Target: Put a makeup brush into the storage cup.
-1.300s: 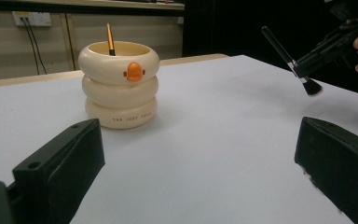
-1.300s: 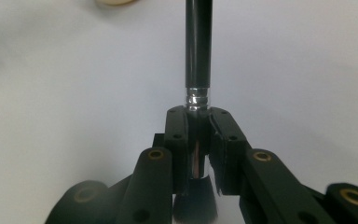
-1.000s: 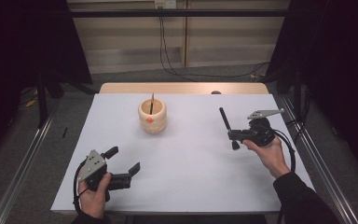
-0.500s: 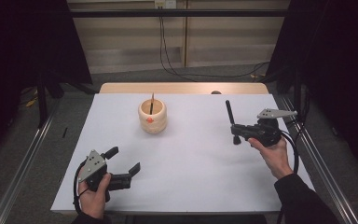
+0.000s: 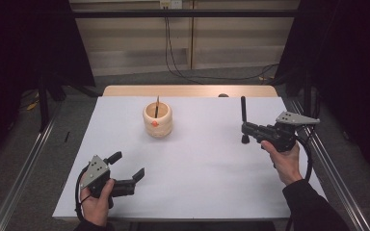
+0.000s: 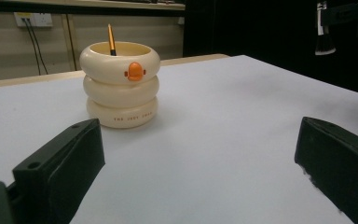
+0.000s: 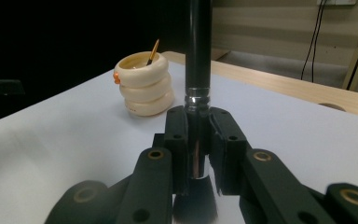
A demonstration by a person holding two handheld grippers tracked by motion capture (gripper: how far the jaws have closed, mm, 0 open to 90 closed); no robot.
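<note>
While the white table (image 5: 197,183) lies mostly bare, a cream ringed pot (image 5: 157,120) stands toward its far side with one thin brush (image 5: 157,106) already in it. Right of the pot and well apart, the right tongs (image 5: 244,131) clamp a black brush (image 5: 243,111) upright, bristles down; dropping it in looks like what's left. Nearer than the pot, the left tongs (image 5: 127,166) gape wide, empty. Up close, the right gripper view shows a silver collar (image 7: 197,99) on that brush, while the left gripper view shows small lettering (image 6: 129,118) on the pot.
</note>
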